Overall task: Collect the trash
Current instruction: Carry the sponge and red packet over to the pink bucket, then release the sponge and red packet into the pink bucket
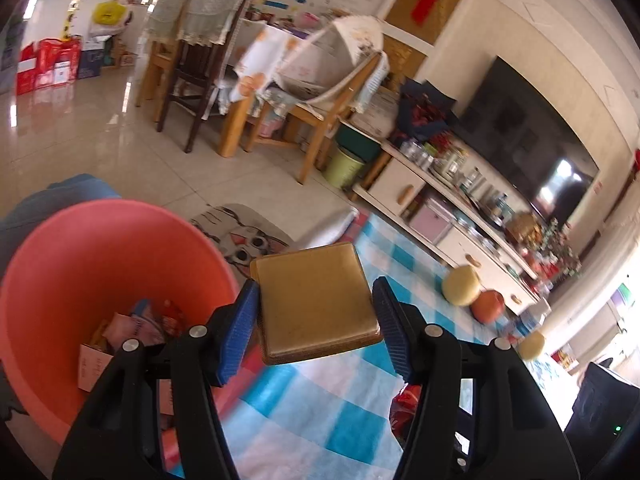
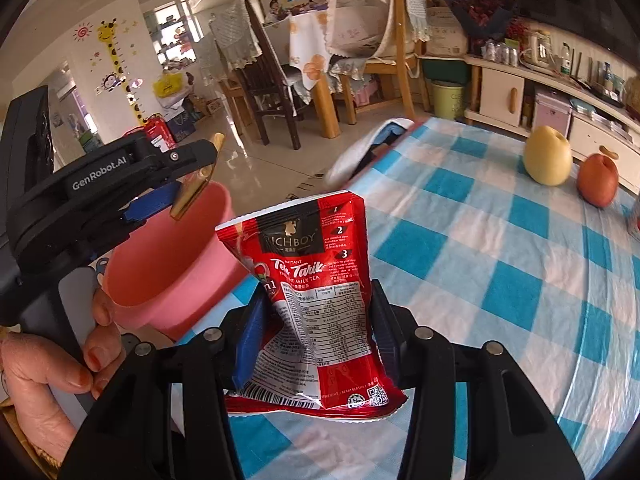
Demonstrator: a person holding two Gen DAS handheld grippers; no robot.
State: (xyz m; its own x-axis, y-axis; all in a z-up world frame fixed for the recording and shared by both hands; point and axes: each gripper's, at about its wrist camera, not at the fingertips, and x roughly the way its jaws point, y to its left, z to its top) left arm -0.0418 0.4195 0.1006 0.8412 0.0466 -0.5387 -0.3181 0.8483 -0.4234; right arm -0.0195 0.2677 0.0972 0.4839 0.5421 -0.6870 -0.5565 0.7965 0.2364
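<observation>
My left gripper [image 1: 316, 312] is shut on a flat gold square packet [image 1: 316, 300], held beside and just right of the pink bin [image 1: 100, 248]. Several wrappers lie in the bin's bottom. From the right wrist view that left gripper [image 2: 188, 184] hangs over the pink bin [image 2: 176, 280] with the gold packet [image 2: 196, 188] edge-on. The right gripper [image 2: 316, 320] is shut on a red milk tea sachet [image 2: 308, 300], raised above the blue checked tablecloth [image 2: 500, 280], right of the bin.
A yellow pear [image 2: 548, 156] and an orange-red fruit [image 2: 598, 180] sit at the table's far right. A person's hand [image 2: 48, 360] holds the left gripper's handle. Chairs, a green bucket [image 1: 344, 168], a TV cabinet [image 1: 460, 216] and a white cloth [image 2: 360, 152] lie beyond.
</observation>
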